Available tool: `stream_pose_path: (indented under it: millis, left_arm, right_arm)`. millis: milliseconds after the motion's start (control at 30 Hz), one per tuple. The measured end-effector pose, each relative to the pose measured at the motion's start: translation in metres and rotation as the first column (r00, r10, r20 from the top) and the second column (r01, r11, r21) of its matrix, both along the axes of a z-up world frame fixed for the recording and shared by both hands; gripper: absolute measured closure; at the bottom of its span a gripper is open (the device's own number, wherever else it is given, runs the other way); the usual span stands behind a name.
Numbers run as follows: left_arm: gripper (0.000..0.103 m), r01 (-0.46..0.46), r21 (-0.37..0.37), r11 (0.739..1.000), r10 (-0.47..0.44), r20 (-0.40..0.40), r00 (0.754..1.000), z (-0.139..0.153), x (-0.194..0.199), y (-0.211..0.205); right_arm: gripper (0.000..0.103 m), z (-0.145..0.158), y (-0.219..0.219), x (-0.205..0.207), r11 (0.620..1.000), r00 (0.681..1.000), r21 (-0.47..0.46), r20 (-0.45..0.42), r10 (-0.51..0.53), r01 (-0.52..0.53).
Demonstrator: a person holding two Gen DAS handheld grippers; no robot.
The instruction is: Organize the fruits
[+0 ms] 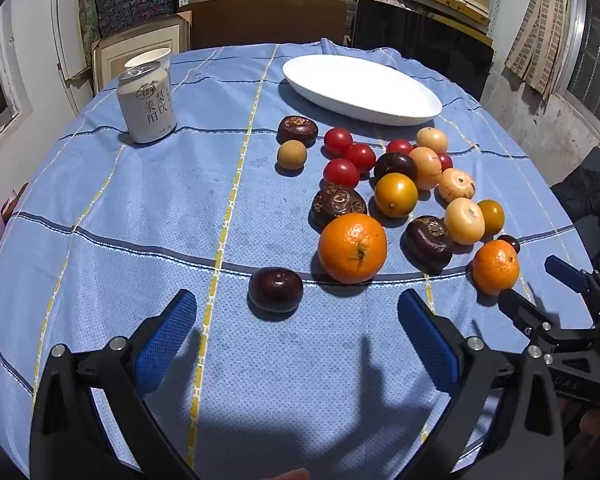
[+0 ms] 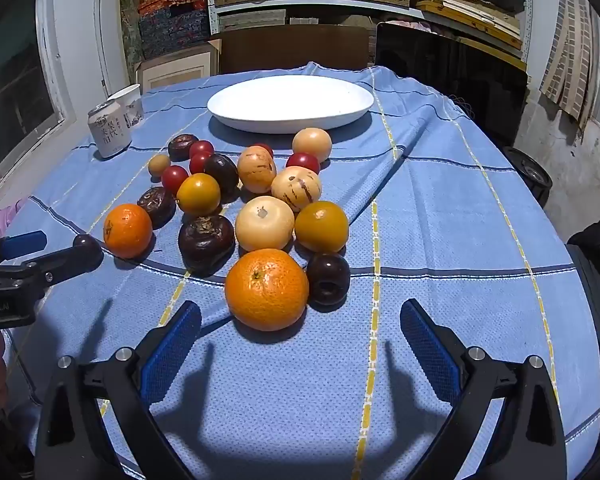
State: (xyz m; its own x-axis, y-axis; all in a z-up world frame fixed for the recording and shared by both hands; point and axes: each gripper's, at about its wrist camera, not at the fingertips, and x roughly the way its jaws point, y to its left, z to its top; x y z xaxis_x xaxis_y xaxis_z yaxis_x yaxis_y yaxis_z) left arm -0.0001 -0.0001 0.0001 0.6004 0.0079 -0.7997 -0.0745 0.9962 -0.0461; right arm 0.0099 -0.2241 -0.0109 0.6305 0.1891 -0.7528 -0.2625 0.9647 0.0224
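Two grippers hover over a round table covered by a blue checked cloth point(image 1: 140, 208). Left gripper point(image 1: 296, 340): fingers spread wide, nothing between them, a dark plum point(image 1: 275, 289) lying just beyond the tips. Right gripper point(image 2: 300, 344): fingers likewise spread wide and empty, with a large orange point(image 2: 266, 289) just beyond them, touching a second dark plum point(image 2: 328, 284) on its right. Fruits lie loose on the cloth in a cluster near the middle of the table: a second orange point(image 2: 128, 230), red cherry tomatoes point(image 1: 342, 156), yellow-orange tomatoes point(image 2: 321, 226), pale striped melons point(image 2: 296, 188) and dark brown water chestnuts point(image 2: 206, 241). White oval plate point(image 2: 290, 104): empty, at the far side of the cluster. Far left: a drink can point(image 1: 147, 102) standing upright, with a paper cup point(image 1: 150, 57) just behind it.
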Motion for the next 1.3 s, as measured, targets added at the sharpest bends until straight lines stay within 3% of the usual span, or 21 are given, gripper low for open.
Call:
stream_pose_path:
  millis: [1300]
  left_arm:
    - [0.004,0.000,0.008,1.000,0.000,-0.023,1.000,-0.0052,0.0037,-0.0017]
  right_arm:
    - [0.003,-0.0049,-0.0019,0.0035,1.000,1.000,0.008,-0.022,-0.003,0.003]
